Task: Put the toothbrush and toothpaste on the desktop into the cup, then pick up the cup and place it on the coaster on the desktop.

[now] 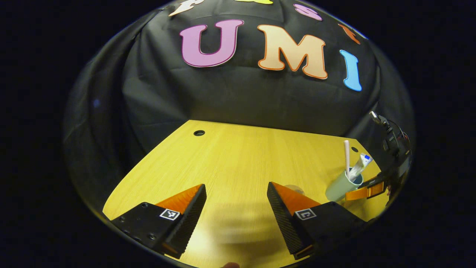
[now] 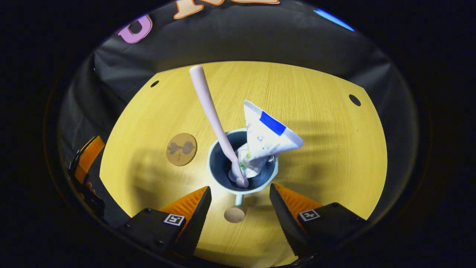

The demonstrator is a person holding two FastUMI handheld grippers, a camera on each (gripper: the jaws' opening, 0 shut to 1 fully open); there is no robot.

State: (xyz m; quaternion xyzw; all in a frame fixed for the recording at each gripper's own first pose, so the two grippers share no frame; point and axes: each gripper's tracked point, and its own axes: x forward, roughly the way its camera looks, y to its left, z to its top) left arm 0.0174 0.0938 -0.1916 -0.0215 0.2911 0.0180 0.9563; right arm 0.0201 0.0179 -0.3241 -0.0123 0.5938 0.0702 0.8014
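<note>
Cup (image 2: 242, 163), frame centre, holding toothbrush (image 2: 212, 111) and toothpaste (image 2: 266, 136): likely light, top-heavy; grip low on wall; right gripper (image 2: 240, 203) fingers apart, empty.

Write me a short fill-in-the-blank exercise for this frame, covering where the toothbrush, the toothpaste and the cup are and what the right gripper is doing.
1. The toothbrush and the toothpaste both stand inside the ____.
2. The cup stands on the bare desktop, not yet on the round ____.
3. The right gripper hangs above the cup with its jaws ____.
4. The left gripper, jaws apart, holds ____.

Missing words: cup; coaster; open; nothing
</note>
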